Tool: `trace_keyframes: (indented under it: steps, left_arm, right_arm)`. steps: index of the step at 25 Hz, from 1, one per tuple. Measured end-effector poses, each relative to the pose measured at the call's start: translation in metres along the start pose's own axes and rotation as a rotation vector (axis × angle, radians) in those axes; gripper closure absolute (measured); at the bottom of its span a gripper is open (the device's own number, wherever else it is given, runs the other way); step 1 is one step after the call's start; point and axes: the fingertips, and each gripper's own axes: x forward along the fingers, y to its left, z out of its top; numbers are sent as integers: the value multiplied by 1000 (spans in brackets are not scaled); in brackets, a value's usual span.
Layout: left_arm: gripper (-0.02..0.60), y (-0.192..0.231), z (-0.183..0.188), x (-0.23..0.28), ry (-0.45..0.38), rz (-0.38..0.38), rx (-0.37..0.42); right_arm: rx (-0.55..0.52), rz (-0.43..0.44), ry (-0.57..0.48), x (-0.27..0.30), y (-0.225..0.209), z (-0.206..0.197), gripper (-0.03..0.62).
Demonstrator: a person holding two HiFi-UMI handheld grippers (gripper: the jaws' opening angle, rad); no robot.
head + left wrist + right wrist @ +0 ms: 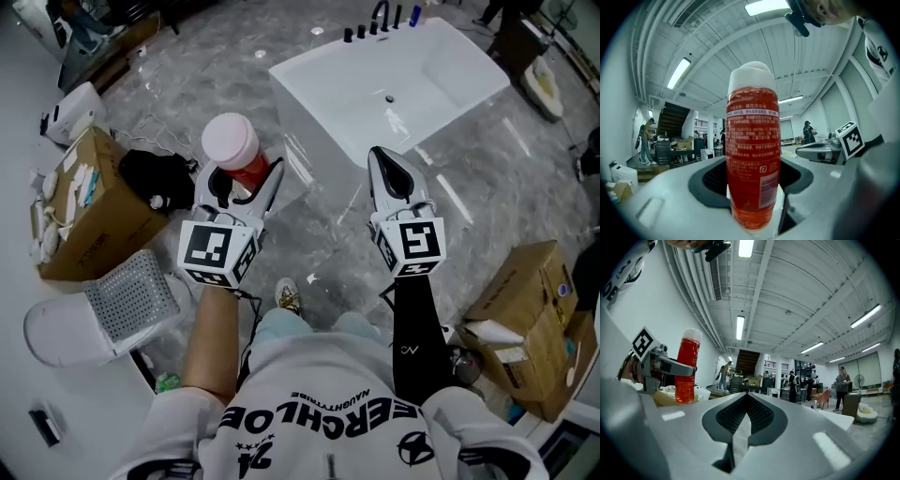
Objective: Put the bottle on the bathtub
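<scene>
Our left gripper (pixel 244 174) was clamped on the bottle (pixel 232 145), the jaws pressed to either side of its red body low down. The white cap rose clear above them, so the long axis stood upright across the grip. Our right gripper (pixel 384 159) carried nothing, its jaws drawn together, and it hung just to the right of the loaded one, well apart from the bottle.

The bathtub (pixel 314 122) lay ahead of both tools. From the left gripper it sat forward and to the right, with its near corner the closest part. From the right gripper it was almost straight ahead. We judged that the carrying hand had to travel forward and rightward, then lower the bottle base-first onto the flat rim.

The rim looked narrow, so the base would have little margin before the basin on one side or the outer wall on the other. The taps (pixel 375 23) crowded the far rim, while the near edges were bare. To the left of the left gripper were a cardboard box (pixel 89 211) and a black bag (pixel 155 178). The floor between the tools and the tub showed nothing in the way.
</scene>
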Motion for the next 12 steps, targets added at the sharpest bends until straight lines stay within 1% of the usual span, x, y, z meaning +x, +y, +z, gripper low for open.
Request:
trace_keyframes:
  steps: [5, 9, 12]
  left_arm:
    - [180, 61, -2, 9, -18, -65, -1]
    - [180, 94, -4, 15, -31, -103, -15]
    - [181, 110, -7, 18, -30, -119, -22]
  right_arm:
    - [-8, -35, 5, 58, 34, 10, 563]
    - [-19, -60, 18, 91, 51, 13, 563]
    - [-33, -59, 28, 108, 62, 14, 562]
